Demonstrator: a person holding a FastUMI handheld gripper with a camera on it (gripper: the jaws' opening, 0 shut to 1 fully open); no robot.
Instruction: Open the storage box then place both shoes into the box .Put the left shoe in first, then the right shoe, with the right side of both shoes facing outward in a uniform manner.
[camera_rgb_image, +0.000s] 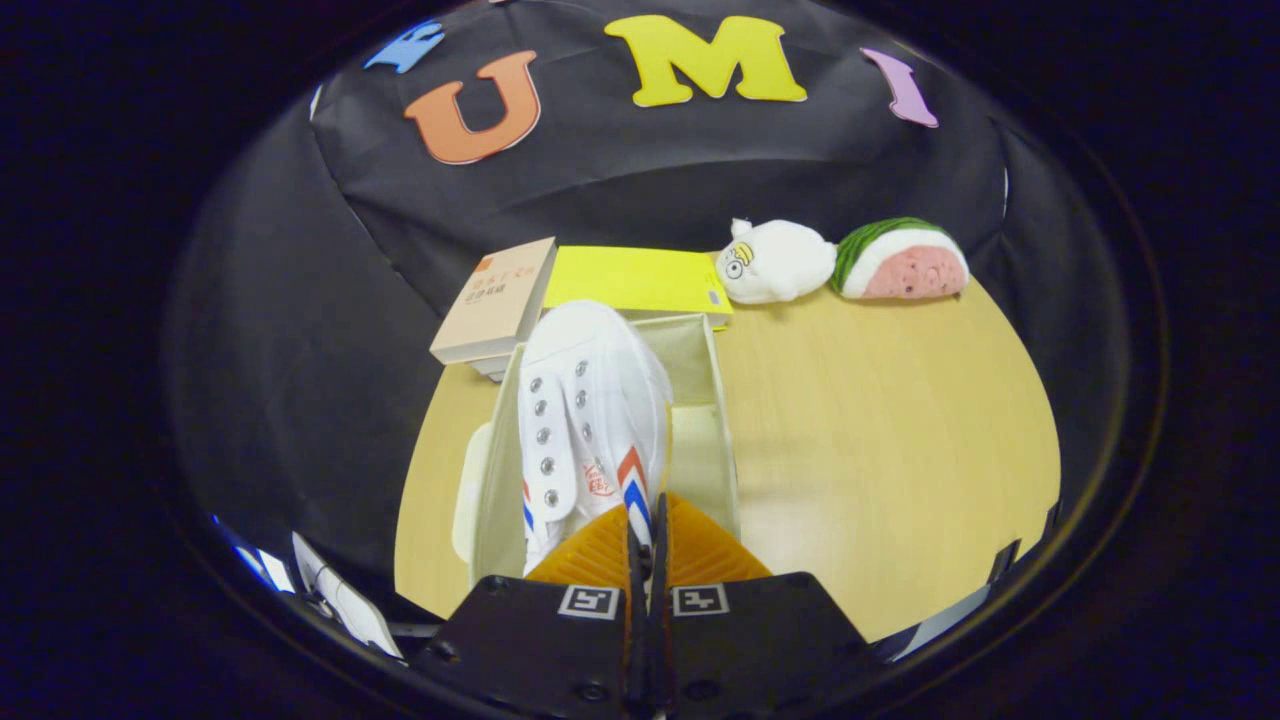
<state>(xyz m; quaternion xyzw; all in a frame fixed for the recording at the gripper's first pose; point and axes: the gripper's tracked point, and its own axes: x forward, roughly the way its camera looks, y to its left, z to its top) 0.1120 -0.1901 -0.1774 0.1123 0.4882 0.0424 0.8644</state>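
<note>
Pointing toe-first away from the seemingly clamped gripper (645, 520), shoe (590, 410) lengthwise in box (722, 420).

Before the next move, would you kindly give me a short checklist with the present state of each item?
1. Storage box open: ok.
2. White shoe over the box opening: ok.
3. Gripper fingers nearly together at the shoe's heel; firm pinch: cannot tell.
4. Free space in the box beside the shoe: ok.
5. Second shoe already inside: cannot tell.
6. Book and plush toys clear of the box: ok.
</note>
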